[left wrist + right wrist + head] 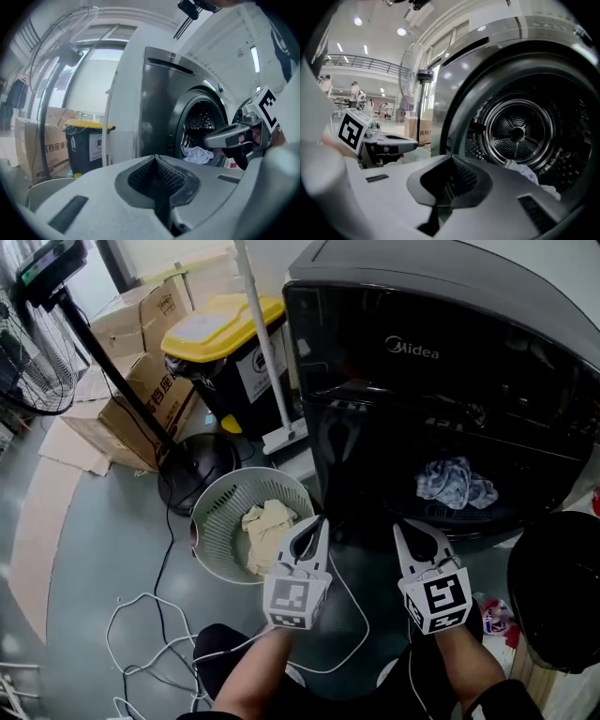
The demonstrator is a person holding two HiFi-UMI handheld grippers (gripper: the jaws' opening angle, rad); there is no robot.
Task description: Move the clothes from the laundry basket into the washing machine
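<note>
While left gripper (321, 520) and right gripper (398, 525) both sit clenched, empty, a cream garment (265, 526) lies in the laundry basket (214, 495); a blue-white cloth (455, 482) rests inside the washing machine (422, 381) drum.

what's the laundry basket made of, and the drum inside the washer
Laundry basket: looks like matte pale grey plastic, judging by its moulded, slotted walls. Drum: probably stainless steel; it is shiny, with ribbed and perforated surfaces that catch reflections.
</note>
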